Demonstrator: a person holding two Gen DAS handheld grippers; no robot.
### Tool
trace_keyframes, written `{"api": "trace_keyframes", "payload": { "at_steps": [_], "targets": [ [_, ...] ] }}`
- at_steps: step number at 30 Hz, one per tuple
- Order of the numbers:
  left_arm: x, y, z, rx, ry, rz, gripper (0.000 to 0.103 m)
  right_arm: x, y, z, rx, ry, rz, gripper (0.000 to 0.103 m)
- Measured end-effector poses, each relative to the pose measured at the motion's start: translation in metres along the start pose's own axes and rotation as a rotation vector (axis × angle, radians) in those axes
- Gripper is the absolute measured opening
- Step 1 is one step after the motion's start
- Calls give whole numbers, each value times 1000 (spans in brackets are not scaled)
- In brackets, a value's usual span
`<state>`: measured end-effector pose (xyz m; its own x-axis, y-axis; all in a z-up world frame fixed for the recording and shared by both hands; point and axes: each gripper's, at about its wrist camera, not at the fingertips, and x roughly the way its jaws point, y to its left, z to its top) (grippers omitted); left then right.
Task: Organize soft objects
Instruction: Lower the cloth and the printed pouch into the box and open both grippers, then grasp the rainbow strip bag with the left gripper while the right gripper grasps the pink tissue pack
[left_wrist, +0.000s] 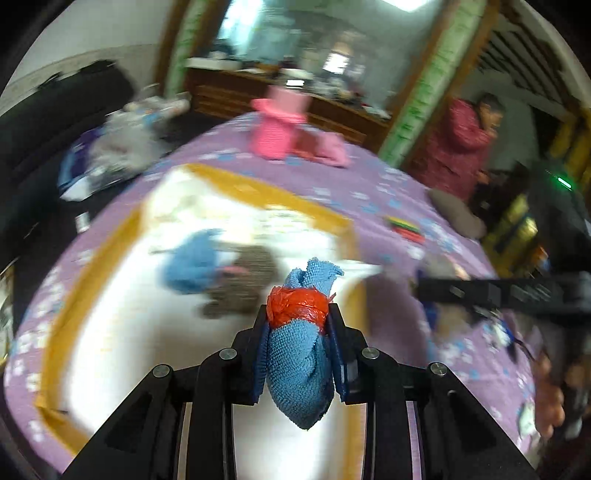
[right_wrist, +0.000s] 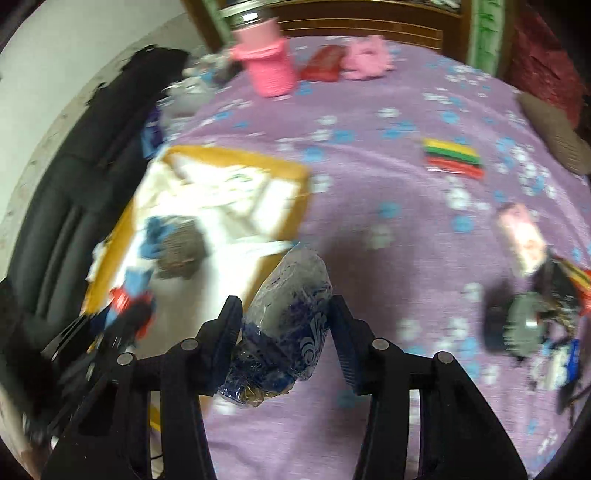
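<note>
The left gripper (left_wrist: 298, 325) is closed on a blue microfibre cloth bundle (left_wrist: 300, 373) bound with a red plastic band (left_wrist: 297, 306); both pads press the sides of the bundle, which hangs above the white interior of a shallow cardboard tray (left_wrist: 258, 192). The tray lies on a purple bedspread (right_wrist: 388, 229) with a white and blue paw pattern, near its left edge. Inside the tray, toward its centre, a second blue cloth (left_wrist: 192, 264) lies touching a grey-brown cloth (left_wrist: 243, 284). The right gripper (right_wrist: 286, 306) pinches a clear plastic bag with dark blue print (right_wrist: 284, 317); the bag is held just beside the right edge of the tray, over the bedspread. A striped yellow, green and red item (right_wrist: 454, 158) lies on the bedspread well apart from the tray, toward the right edge. At the far edge stand a pink container (right_wrist: 269, 70) and a pink soft object (right_wrist: 367, 59), with a dark red object (right_wrist: 321, 68) between them.
</note>
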<state>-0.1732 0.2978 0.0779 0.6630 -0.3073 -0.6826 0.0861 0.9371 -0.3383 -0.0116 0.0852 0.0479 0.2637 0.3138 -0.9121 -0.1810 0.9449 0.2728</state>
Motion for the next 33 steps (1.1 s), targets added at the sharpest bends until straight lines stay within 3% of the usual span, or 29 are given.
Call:
{"api": "trace_keyframes", "payload": {
  "at_steps": [4,8,11,13,15,17,19,27,33],
  "targets": [
    [-1,42,6,-56,-5,93,27,24,29,0,-26,19,72,47],
    [7,61,15,-88,-16,161,27,51,51,-1,-34,49,126,47],
    [20,63,20,-99,-7,185,28,65,61,0,-46,53,120,48],
    [27,64,25,-103,-3,191,31,75,69,1,-63,41,68,48],
    [33,64,27,-112,-3,180,37,82,74,1,-79,23,30,49],
    [34,65,29,-121,-14,169,61,86,76,0,-78,24,34,52],
    [31,68,30,-122,-30,166,73,86,75,0,-72,19,57,56],
    [-2,70,21,-165,-105,101,75,51,64,-1,-28,-108,144,58],
    [-34,43,16,-110,-171,58,79,4,33,-22,12,-225,150,58]
  ]
}}
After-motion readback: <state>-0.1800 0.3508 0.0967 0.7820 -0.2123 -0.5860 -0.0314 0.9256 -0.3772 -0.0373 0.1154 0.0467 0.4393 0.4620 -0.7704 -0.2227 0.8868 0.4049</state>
